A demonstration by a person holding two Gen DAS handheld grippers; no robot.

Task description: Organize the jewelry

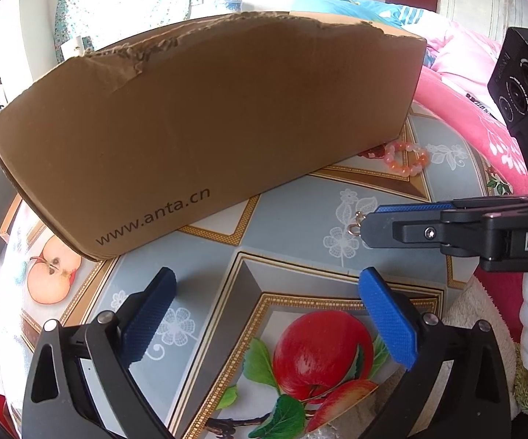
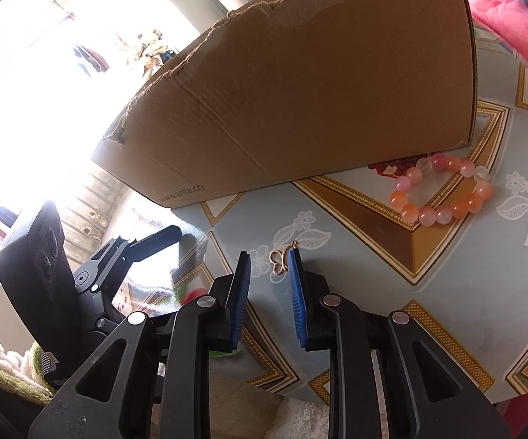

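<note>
**Fig. — Both grippers over the tablecloth, charm at my R fingertips**

My right gripper point(image 2: 268, 261): blue pads stand a narrow gap apart, not pressed on anything. The small gold charm point(image 2: 280, 260) lies flat on the tablecloth point(image 2: 355, 274) between the tips, just beside the right-hand pad; whether it touches that pad I can't tell. My left gripper point(image 1: 269, 276): fingers wide apart, nothing between them, poised above a printed red apple.

L view only: my right gripper seen side-on, coming in from the right edge w/ the charm point(image 1: 356, 224) at its tip; the box's long side w/ "www.anta.cn" print; a printed halved apple near the box's left corner; pink bedding point(image 1: 458, 84) behind the table.

R view only: my left gripper from the side at lower left, w/ its camera body; the bead bracelet point(image 2: 443, 192) in full, a closed ring of pink, orange & pale beads. In the L view the bracelet point(image 1: 406, 159) shows only small, beside the box's right end.

Container: cardboard box point(image 1: 205, 124), torn top edge, stands on the cloth beyond both grippers. Its inside isn't visible from either view. Bracelet lies outside, near the box's base; charm also outside, well apart from the bracelet.
</note>
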